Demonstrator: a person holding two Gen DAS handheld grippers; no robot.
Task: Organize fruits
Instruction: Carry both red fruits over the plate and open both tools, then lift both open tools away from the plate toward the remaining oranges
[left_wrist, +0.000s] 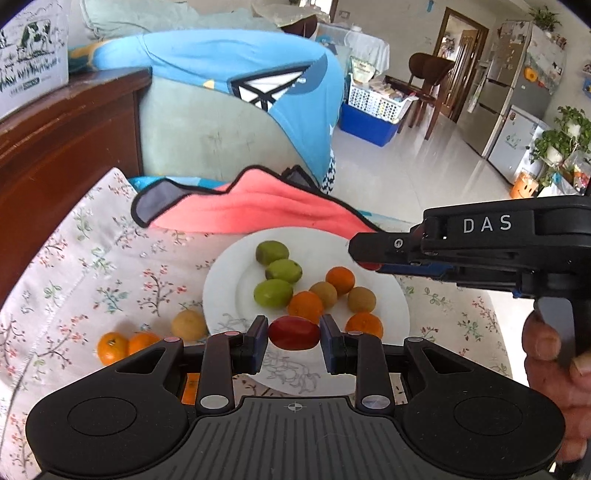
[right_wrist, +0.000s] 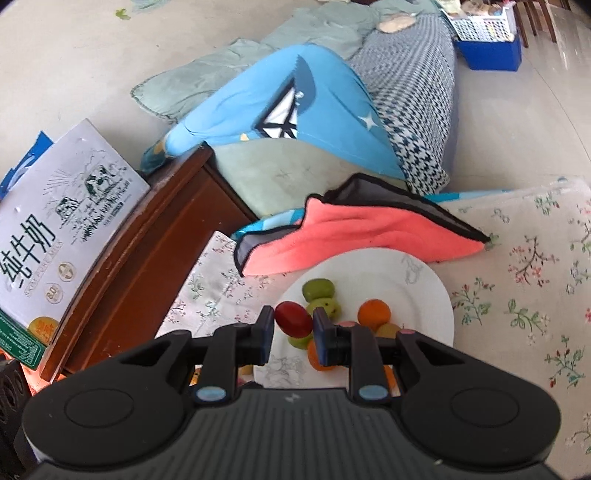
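The right gripper (right_wrist: 293, 325) is clamped on a red grape tomato (right_wrist: 293, 319), holding it above the near-left edge of a white plate (right_wrist: 424, 295). On the plate lie green fruits (right_wrist: 318, 289), an orange (right_wrist: 373, 314) and a few more pieces half hidden behind the gripper. The plate sits on a surface under a floral cloth (right_wrist: 524, 295). A pink towel (right_wrist: 354, 236) with dark trim touches the plate's far rim. To the left stands a wooden cabinet (right_wrist: 147, 258) with a milk carton box (right_wrist: 62, 229) on top. Beyond lies a blue blanket (right_wrist: 332, 96).
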